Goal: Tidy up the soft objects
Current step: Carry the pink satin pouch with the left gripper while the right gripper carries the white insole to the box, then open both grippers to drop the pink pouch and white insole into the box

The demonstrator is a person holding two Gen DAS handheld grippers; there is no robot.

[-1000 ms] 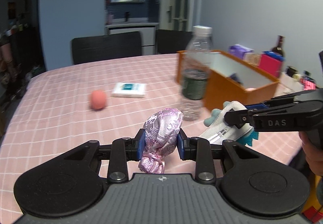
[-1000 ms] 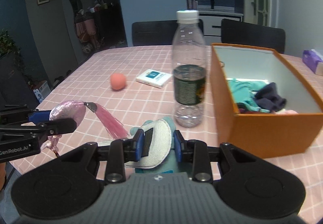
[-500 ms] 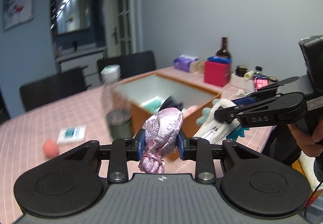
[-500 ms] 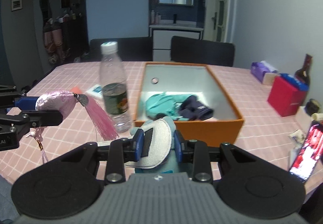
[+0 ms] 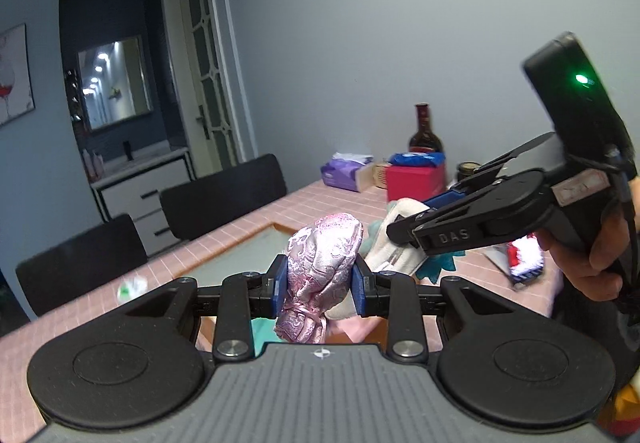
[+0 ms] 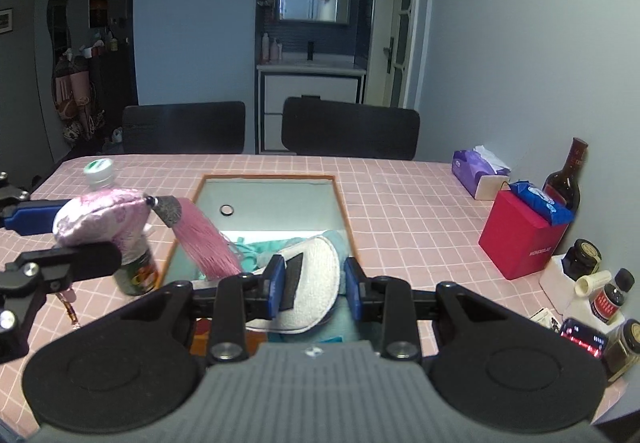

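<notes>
My left gripper (image 5: 319, 283) is shut on a pink brocade pouch (image 5: 320, 267); the right wrist view shows the pouch (image 6: 100, 217) with a pink tassel (image 6: 206, 243) hanging over the box. My right gripper (image 6: 314, 287) is shut on a white and teal padded glove (image 6: 310, 291), which the left wrist view shows as the glove (image 5: 394, 243) held just right of the pouch. Both are raised over the near end of the orange box (image 6: 340, 199), where teal cloth (image 6: 260, 249) lies on the floor of the box.
A water bottle (image 6: 120, 235) stands left of the box. At the right are a red box (image 6: 524, 239), a dark bottle (image 6: 566, 179), a tissue pack (image 6: 478, 173), small jars and a phone (image 6: 582, 339). Two black chairs (image 6: 348, 129) stand behind the pink checked table (image 6: 400, 199).
Both grippers have swung right and upward from beside the water bottle to over the orange box, carrying the pouch and the glove. The left gripper has rolled.
</notes>
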